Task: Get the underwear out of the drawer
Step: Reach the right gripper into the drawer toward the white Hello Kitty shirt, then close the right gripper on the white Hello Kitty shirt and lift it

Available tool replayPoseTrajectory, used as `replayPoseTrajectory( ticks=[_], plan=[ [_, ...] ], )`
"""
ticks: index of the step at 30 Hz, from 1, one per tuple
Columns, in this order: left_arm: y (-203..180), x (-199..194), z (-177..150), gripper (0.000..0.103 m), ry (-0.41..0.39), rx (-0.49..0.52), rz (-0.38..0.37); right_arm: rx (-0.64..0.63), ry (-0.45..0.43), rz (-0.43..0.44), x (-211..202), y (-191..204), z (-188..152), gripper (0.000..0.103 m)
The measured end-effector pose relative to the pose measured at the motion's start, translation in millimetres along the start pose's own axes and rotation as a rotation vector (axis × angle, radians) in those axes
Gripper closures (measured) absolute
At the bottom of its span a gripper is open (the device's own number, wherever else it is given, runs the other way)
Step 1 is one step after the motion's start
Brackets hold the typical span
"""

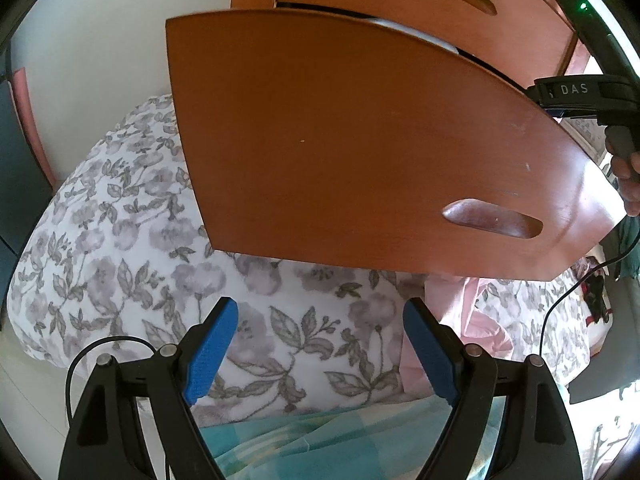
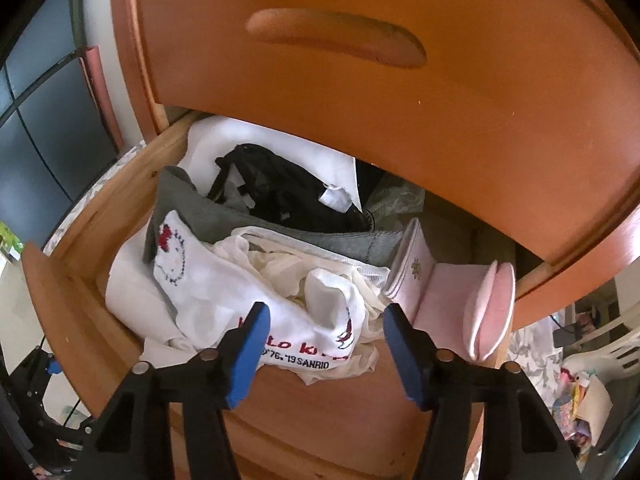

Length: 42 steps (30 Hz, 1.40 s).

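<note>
Floral duvet (image 1: pixel 132 248), pink cloth (image 1: pixel 476 312), teal checked fabric (image 1: pixel 320 432), closed upper drawer front (image 2: pixel 360 92), dark window (image 2: pixel 52 120)

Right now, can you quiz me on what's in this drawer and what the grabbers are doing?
1. True or false: the open wooden drawer holds a white Hello Kitty cloth.
2. What lies right of that cloth? A) pink folded socks B) a red cup C) a book
3. Fill in: the right gripper, above the cloth, has jaws that are ____.

Key:
1. True.
2. A, the pink folded socks.
3. Open; nothing is pinched yet. The left gripper is open too, over the flowered bedding.
</note>
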<state>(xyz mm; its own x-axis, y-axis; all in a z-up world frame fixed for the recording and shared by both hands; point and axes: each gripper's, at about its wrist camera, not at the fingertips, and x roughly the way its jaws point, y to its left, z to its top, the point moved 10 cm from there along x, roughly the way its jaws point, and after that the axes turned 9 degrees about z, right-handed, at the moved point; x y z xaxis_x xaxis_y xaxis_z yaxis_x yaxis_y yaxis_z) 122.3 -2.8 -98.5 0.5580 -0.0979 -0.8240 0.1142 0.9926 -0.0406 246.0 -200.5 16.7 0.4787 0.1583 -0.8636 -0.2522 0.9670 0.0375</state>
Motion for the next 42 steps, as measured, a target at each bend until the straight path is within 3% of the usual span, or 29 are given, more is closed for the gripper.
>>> replayPoseTrajectory(
  ticks=[6,11,20,31,42],
  plan=[
    [2,6,-1,0.018,0.021,-0.014,-0.003,0.001,0.016,0.047,6,6,0,0.048],
    [2,8,-2,0.018,0.024,-0.008,-0.003,0.007,0.022,0.083,8,11,-3,0.072],
    [0,6,-3,0.018,0.027,-0.003,-0.002,0.027,-0.006,0.106,-9,11,-19,0.093],
    [-1,1,-2,0.018,0.022,0.005,0.004,0.056,-0.083,0.108,-48,13,-23,0.094],
    [-5,-13,3,0.018,-0.006,0.026,0.019,0.108,-0.254,0.126,-115,11,-14,0.094]
  ],
)
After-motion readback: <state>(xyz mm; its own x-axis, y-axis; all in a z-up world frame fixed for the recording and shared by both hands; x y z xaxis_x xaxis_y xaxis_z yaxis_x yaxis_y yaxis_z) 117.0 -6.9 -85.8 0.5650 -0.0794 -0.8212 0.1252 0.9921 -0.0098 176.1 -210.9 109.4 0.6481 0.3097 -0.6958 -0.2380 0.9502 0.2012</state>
